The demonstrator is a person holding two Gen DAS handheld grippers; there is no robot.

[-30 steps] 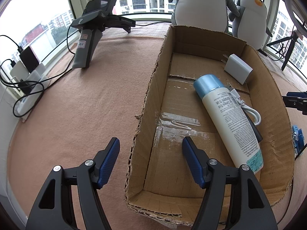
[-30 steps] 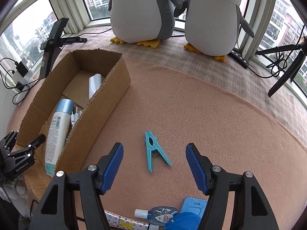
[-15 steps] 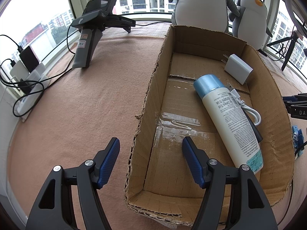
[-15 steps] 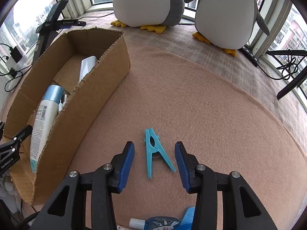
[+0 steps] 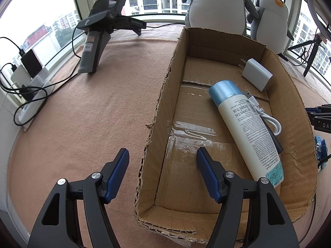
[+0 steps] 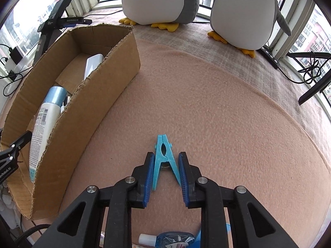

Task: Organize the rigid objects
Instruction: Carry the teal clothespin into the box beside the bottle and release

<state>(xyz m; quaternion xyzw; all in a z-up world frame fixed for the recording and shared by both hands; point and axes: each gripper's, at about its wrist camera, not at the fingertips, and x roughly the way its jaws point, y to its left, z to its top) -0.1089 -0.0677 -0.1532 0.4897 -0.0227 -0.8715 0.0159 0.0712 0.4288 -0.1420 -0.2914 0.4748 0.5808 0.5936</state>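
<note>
A teal clothes peg [image 6: 164,161] lies on the pink cloth. My right gripper [image 6: 166,166] is low over it, its blue pads on either side of the peg's two legs and touching them. A cardboard box [image 5: 163,95] holds a white bottle with a blue cap [image 5: 246,128], a white charger [image 5: 256,74] and a white cable [image 5: 269,117]. My left gripper [image 5: 162,165] is open and empty, its fingers astride the box's left wall. The box also shows in the right wrist view [image 6: 99,95].
Two plush penguins [image 6: 157,0] stand at the back by the window. A grey stand [image 5: 97,41] and chargers with cables [image 5: 26,82] are at the left. Small bottles and blue items [image 6: 173,238] lie under my right gripper. A black tripod leg [image 6: 314,86] is at the right.
My right gripper has moved down and forward over the peg and narrowed from wide open until its pads touch the peg's legs. My left gripper has not moved.
</note>
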